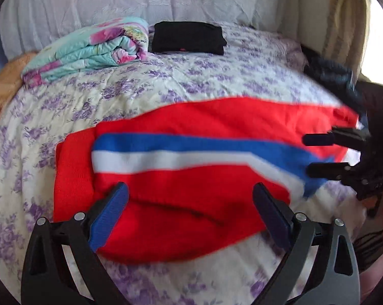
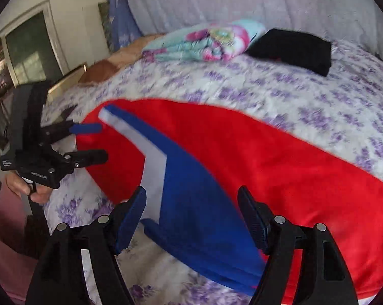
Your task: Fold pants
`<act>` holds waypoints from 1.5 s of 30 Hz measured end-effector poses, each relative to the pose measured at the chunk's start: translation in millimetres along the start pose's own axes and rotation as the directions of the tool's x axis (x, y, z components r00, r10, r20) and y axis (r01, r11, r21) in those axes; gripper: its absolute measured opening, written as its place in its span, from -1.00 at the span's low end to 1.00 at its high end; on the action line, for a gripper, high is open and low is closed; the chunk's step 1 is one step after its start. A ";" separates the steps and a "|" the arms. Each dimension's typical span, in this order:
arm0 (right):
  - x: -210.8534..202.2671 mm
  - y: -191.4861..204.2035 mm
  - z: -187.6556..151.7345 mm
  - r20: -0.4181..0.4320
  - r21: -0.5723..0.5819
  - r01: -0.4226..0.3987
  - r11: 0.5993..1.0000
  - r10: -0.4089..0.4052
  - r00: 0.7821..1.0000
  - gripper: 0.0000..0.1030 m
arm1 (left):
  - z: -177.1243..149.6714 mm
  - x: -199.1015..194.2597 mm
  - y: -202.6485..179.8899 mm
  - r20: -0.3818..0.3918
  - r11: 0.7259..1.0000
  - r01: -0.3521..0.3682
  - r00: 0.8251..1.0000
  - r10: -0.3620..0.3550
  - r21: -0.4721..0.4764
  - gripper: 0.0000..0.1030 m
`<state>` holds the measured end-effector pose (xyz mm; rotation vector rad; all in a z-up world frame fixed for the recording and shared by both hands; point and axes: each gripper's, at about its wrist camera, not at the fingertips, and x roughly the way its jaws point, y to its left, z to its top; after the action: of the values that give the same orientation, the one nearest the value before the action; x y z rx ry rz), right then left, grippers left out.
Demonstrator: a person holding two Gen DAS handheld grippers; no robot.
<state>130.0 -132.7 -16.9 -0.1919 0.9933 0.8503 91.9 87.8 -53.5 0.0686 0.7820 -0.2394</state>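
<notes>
left gripper (image 1: 190,209): released, jaws wide, low centre of the left wrist view; nothing pinched, the red cloth only lies beyond and between the blue pads.
right gripper (image 2: 191,218): released too, jaws apart over the blue panel, low centre of the right wrist view; no cloth caught.
pants (image 1: 191,157): red with a blue-and-white stripe (image 1: 171,150), lying flat across the middle of the floral bedspread (image 1: 130,94), seemingly doubled lengthwise, one end at each gripper.
step in hand: judged as between folds; both tools are free of the cloth and hover at opposite ends.
next move: probably pinch one end's edge with both tools and carry it over to the other end; jaws must come down onto the hem first.
edges: near long edge of the pants runs just beside the lower bed edge in both views.
open room: bare bedspread above the pants; folded floral blanket (image 1: 90,50) and black folded garment (image 1: 189,38) sit well apart at the upper frame.
</notes>
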 end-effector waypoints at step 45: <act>35.3 -47.5 94.4 -0.530 -0.087 -0.369 0.925 0.270 0.804 0.61 | 39.8 61.6 -34.7 -0.095 0.888 0.459 0.883 -0.459 -0.031 0.91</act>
<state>234.9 -97.9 -3.1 -0.4361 1.4739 1.2456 153.2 36.6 -67.8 -0.1167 0.8930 -0.6898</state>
